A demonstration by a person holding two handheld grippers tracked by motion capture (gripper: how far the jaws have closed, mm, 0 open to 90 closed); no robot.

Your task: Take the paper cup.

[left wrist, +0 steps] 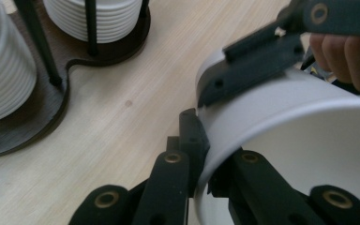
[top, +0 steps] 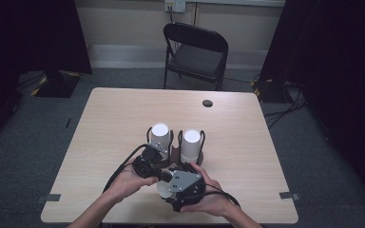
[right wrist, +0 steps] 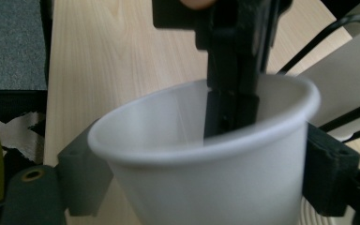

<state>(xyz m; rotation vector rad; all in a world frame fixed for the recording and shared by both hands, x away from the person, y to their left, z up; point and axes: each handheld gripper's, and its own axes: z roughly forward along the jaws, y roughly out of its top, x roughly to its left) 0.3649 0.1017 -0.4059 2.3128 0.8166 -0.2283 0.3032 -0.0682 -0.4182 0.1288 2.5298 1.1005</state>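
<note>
At the table's near edge, both hands meet over one white paper cup. The left gripper is clenched on its rim wall; the right gripper straddles its sides, jaws flanking it, whether pressing I cannot tell. Beyond stand two cup stacks in a black rack, then a folding chair.

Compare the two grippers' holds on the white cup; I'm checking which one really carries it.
The left gripper pinches the white cup by its wall at the rim, one jaw inside and one outside. The right gripper straddles the cup's whole body, with both jaws outside. The left gripper's jaws stand almost together, while the right gripper's jaws stand wide apart. Both are closed on the same single cup.
</note>
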